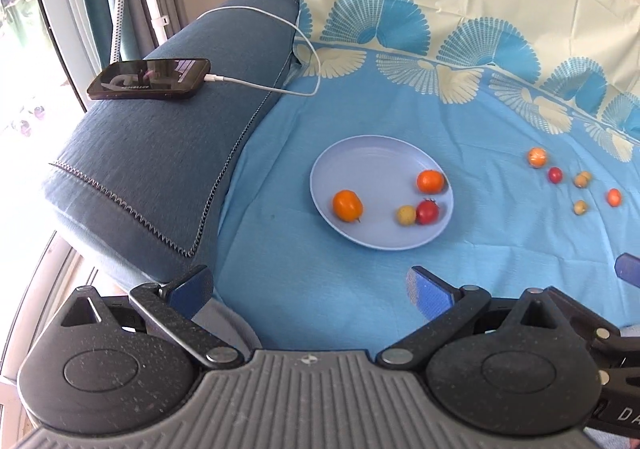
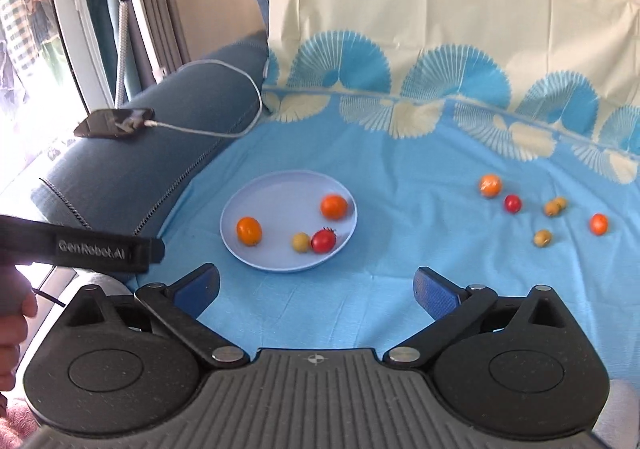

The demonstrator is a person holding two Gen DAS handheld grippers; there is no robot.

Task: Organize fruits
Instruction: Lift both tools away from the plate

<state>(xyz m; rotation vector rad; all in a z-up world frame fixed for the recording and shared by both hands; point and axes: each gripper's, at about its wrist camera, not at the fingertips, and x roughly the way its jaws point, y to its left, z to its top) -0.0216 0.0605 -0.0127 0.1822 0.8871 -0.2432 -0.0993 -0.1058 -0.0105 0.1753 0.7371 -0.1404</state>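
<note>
**Four fruits on the plate, six left on the cloth**

We hold the left tool (image 1: 308, 285) and right tool (image 2: 316, 287) wide apart and empty, back from the plate (image 2: 256, 205), so the whole spread stays in view. The plate sits on the sofa's blue cloth (image 2: 360, 309) and holds four fruits. Six loose fruits (image 2: 542, 209) lie well apart to its right, probably next for the right tool.

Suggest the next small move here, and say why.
Probably swing the right gripper right toward the loose fruits, starting with the nearest yellow one. Both grippers are open and empty, the plate already holds four fruits, and six still lie on the blue cloth to its right.
</note>
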